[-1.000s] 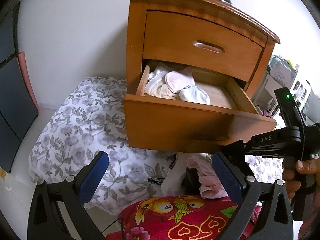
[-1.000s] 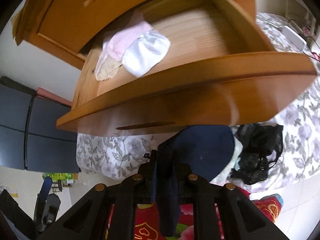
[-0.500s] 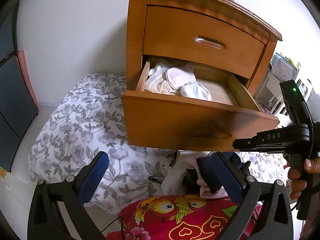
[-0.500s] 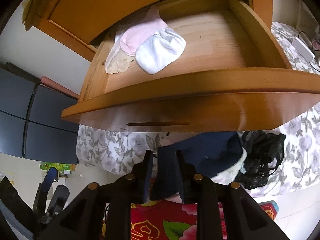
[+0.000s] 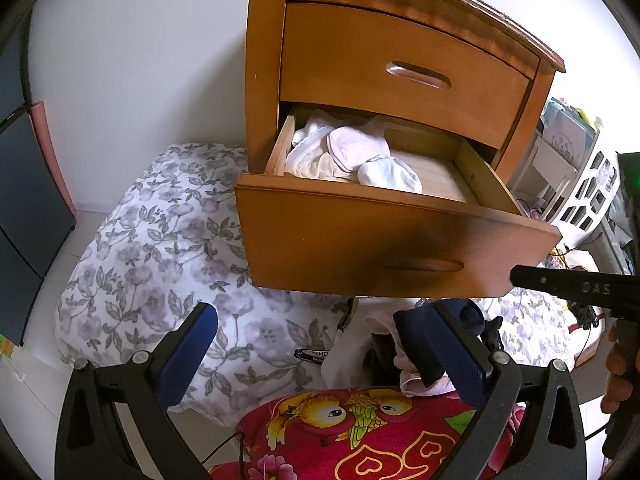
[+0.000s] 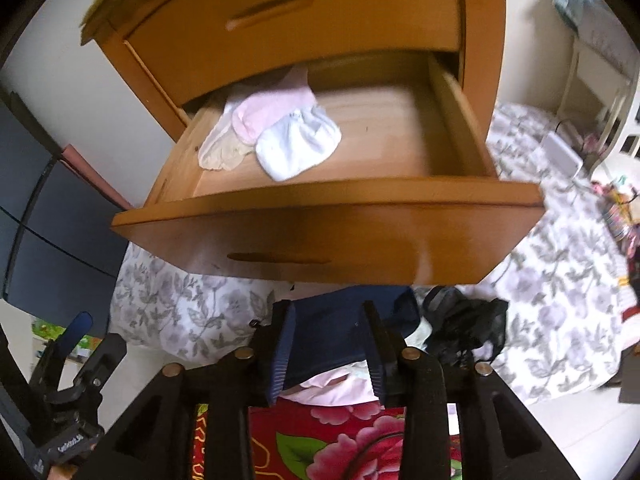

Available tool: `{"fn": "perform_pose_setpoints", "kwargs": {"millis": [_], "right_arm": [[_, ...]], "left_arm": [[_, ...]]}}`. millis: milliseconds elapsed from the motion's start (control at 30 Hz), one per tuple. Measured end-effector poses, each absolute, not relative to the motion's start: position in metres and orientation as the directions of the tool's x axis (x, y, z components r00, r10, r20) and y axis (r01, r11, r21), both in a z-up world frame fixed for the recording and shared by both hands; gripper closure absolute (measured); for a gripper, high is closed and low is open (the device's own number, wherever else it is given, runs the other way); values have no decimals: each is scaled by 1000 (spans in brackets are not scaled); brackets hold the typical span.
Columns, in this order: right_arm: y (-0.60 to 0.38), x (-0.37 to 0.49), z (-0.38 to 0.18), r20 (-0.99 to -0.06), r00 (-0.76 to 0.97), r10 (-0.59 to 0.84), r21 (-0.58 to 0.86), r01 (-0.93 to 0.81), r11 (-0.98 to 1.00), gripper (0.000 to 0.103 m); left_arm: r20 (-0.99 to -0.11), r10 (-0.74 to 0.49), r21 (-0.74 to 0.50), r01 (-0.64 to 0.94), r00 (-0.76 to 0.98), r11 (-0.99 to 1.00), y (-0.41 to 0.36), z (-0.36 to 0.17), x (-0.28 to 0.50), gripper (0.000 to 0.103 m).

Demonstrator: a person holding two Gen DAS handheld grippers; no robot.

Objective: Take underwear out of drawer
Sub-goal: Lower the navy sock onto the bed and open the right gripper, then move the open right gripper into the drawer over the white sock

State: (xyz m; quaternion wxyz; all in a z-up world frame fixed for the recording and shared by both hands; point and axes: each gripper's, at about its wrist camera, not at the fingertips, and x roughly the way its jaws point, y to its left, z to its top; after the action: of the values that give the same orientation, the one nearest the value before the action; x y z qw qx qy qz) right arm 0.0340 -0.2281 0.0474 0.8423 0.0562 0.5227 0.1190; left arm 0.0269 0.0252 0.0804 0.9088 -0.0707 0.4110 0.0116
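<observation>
The right gripper [image 6: 329, 346], stamped "DAS" along its body in the left wrist view, has just been opening its jaws; the navy underwear [image 6: 344, 328] lies loose between them on the clothes pile below the open drawer [image 6: 320, 236]. The left gripper [image 5: 320, 356] gapes wide, empty. White and pink underwear [image 5: 352, 156] sits in the drawer, its back part hidden.
</observation>
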Motion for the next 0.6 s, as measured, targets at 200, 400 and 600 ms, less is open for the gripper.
{"fn": "perform_pose_setpoints", "kwargs": {"millis": [200,400,600], "right_arm": [[-228,27,55,-855,465,231,174,-162,971,42],[-234,24,57,-841,496,217,164,-150,975,27],[-239,24,58,-830,512,223,177,-137,975,26]], "left_arm": [[-750,-41,-120,-74,660,990,23,81,28,0],[-753,-41,-107,-62,656,992,18,81,29,0],[-755,-39,-99,-55,654,994,15,82,30,0]]}}
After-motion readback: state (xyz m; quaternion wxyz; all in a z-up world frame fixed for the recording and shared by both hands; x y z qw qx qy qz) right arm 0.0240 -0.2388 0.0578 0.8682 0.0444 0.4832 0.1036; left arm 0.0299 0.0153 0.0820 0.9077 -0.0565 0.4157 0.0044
